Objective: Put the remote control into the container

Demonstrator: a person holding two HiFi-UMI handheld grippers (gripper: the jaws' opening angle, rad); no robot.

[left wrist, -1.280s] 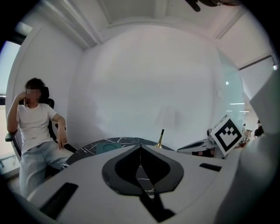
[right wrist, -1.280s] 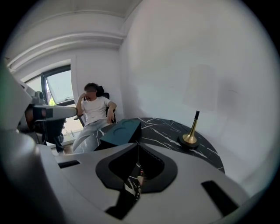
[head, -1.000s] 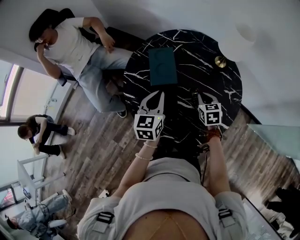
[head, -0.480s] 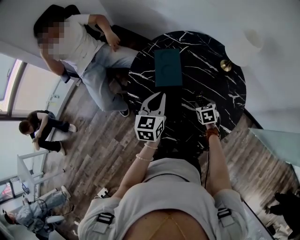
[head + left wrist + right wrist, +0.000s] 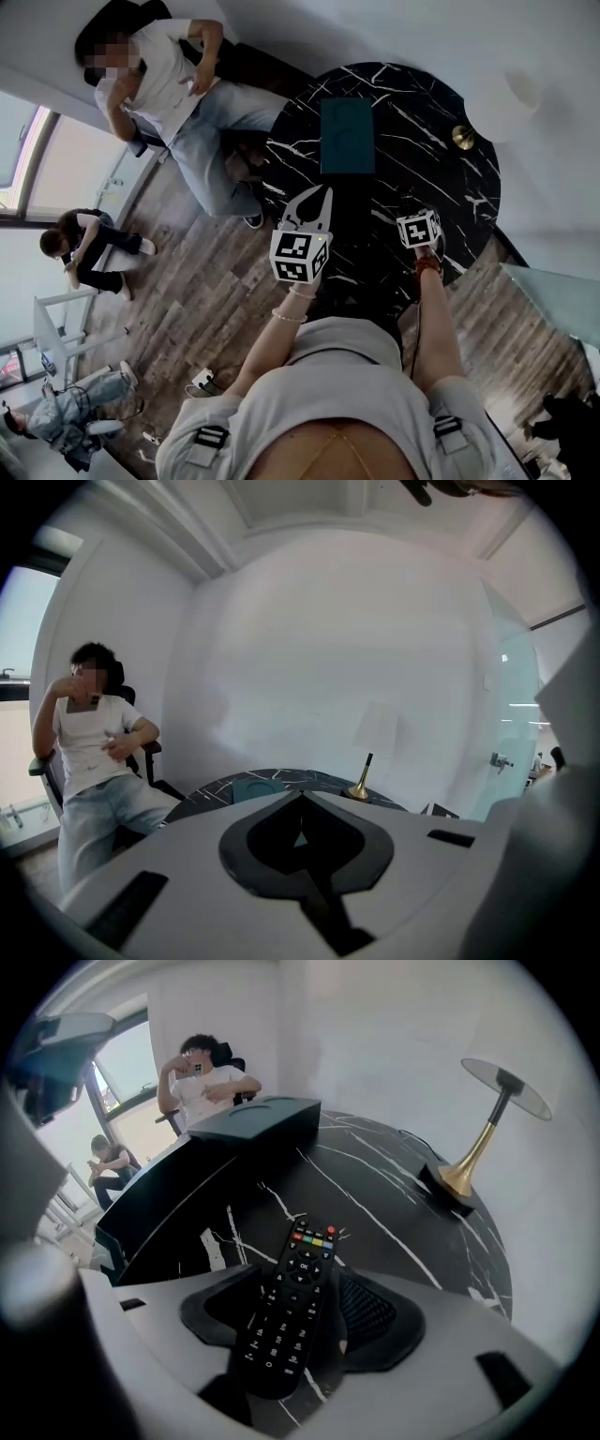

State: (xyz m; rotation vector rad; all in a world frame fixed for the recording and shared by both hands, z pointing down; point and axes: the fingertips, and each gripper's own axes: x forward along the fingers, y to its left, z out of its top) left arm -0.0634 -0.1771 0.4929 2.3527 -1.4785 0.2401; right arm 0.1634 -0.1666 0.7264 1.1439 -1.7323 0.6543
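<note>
From the head view, my left gripper (image 5: 316,194) hangs over the near edge of the round black marble table (image 5: 427,112). My right gripper (image 5: 412,208) points steeply down at the table's near right part. The teal container (image 5: 347,137) lies farther back on the table, apart from both grippers, with a brass-footed lamp (image 5: 463,138) to its right. A seated person (image 5: 159,84) is beside the table's far left. In the left gripper view, my 2 jaws are clenched together on nothing. In the right gripper view, my jaws have just been opening and now stand apart, released. The remote control (image 5: 289,1312) lies face up between them, neither pad clamping it, its coloured buttons toward the container.
</note>
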